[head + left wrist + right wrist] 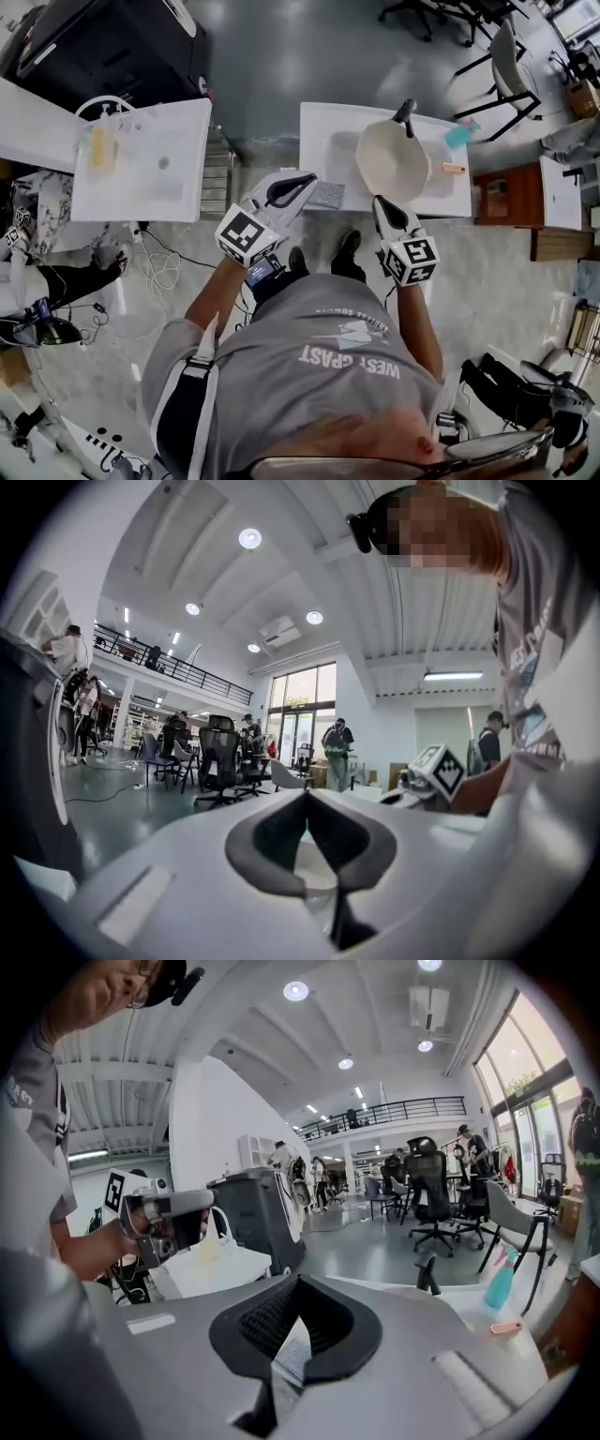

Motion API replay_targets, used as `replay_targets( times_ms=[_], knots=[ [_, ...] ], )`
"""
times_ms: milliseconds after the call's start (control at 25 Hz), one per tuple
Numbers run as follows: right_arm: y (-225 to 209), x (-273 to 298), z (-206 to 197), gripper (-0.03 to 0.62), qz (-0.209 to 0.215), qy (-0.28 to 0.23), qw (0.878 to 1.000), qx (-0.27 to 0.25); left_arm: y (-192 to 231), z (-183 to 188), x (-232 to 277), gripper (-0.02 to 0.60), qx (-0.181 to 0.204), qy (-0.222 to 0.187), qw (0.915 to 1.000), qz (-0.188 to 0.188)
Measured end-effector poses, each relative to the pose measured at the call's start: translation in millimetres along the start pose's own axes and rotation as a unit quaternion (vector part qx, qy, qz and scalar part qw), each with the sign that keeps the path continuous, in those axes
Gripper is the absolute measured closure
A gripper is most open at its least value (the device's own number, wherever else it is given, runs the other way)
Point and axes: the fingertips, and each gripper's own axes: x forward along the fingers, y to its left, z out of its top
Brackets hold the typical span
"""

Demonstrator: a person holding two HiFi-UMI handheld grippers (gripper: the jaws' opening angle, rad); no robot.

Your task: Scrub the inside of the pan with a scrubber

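— Where is the pan?

— The pan (392,159) lies on the white table (319,122) in front of the person. Its cream inside faces up and its black handle (405,112) points away from the person.

— And the scrubber?

— The grey scrubber (328,194) lies flat at the near edge of the same table, to the left of the pan and apart from it. It is just beside the tip of the left gripper (313,177) and between the two grippers.

— Does one of the grippers hold it?

— No. The jaws of the left gripper are closed, tip against tip, with nothing between them. Only the white table shows through the gap behind the tips. The right gripper (379,201) also has its jaws pressed together and is empty. A strip of grey pattern shows through its gap, most likely the scrubber lying beyond. This gripper is near the front rim of the pan, not touching it.

— What else is there?

— A blue-green spray bottle (459,134) and a small orange thing (453,168) are to the right of the pan. A second white table (141,178) stands apart on the left.
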Motion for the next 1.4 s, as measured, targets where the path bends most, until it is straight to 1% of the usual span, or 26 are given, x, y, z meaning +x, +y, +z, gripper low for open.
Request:
replay_targets(
  times_ms=[120, 240, 360, 400, 440, 560, 680, 760, 880, 1000, 1120, 1200, 1240, 1280, 1320, 1400],
  knots=[
    [-6.0, 30.5, -20.2, 0.592, 0.024, 0.022, 0.999, -0.002, 8.9, -10.0, 4.2, 0.578, -0.001, 0.006, 0.9998, 0.016],
    [-5.7, 56.4, -40.7, 0.591, 0.049, 0.053, 0.997, -0.008, 12.6, -9.2, 2.5, 0.578, -0.008, 0.008, 0.9995, 0.031],
    [3.2, 87.3, -67.9, 0.589, 0.081, 0.094, 0.992, -0.012, 18.5, -7.8, -5.0, 0.578, -0.015, 0.009, 0.9987, 0.048],
    [7.3, 98.7, -78.0, 0.573, 0.093, 0.109, 0.990, -0.016, 21.5, -8.6, -7.1, 0.578, -0.017, 0.009, 0.9983, 0.055],
    [11.2, 110.2, -88.2, 0.555, 0.105, 0.124, 0.986, -0.022, 24.6, -10.8, -8.9, 0.578, -0.020, 0.010, 0.9977, 0.063],
    [21.4, 140.4, -123.0, 0.538, 0.139, 0.170, 0.974, -0.052, 31.0, -22.3, -11.8, 0.578, -0.034, 0.017, 0.9955, 0.087],
    [31.1, 163.8, -156.3, 0.502, 0.169, 0.214, 0.958, -0.085, 34.7, -31.3, -13.1, 0.578, -0.046, 0.020, 0.9934, 0.103],
    [37.3, 175.1, -178.1, 0.482, 0.181, 0.242, 0.947, -0.106, 37.6, -35.1, -15.4, 0.578, -0.054, 0.022, 0.9920, 0.112],
    [43.6, 186.7, -215.8, 0.443, 0.194, 0.285, 0.927, -0.147, 40.8, -40.0, -19.3, 0.578, -0.063, 0.025, 0.9902, 0.123],
    [47.8, 194.3, -243.6, 0.398, 0.204, 0.309, 0.907, -0.202, 42.4, -46.3, -18.3, 0.578, -0.068, 0.028, 0.9890, 0.129],
    [46.6, 198.2, -263.4, 0.384, 0.199, 0.327, 0.893, -0.236, 41.9, -51.1, -14.8, 0.578, -0.071, 0.033, 0.9884, 0.130],
    [45.1, 201.6, -272.3, 0.384, 0.191, 0.334, 0.889, -0.248, 41.0, -53.4, -13.0, 0.578, -0.074, 0.035, 0.9880, 0.130],
    [43.5, 204.2, -274.3, 0.396, 0.184, 0.332, 0.889, -0.254, 40.4, -54.5, -11.9, 0.578, -0.076, 0.037, 0.9879, 0.130],
    [41.5, 207.0, -274.8, 0.440, 0.178, 0.330, 0.890, -0.258, 39.7, -55.7, -10.5, 0.578, -0.077, 0.038, 0.9879, 0.129],
    [40.2, 209.0, -274.9, 0.459, 0.174, 0.330, 0.891, -0.259, 38.9, -56.8, -9.1, 0.578, -0.077, 0.040, 0.9881, 0.127],
    [40.7, 210.7, -274.1, 0.472, 0.174, 0.335, 0.890, -0.254, 37.3, -58.2, -7.6, 0.578, -0.077, 0.042, 0.9885, 0.123]
  ],
)
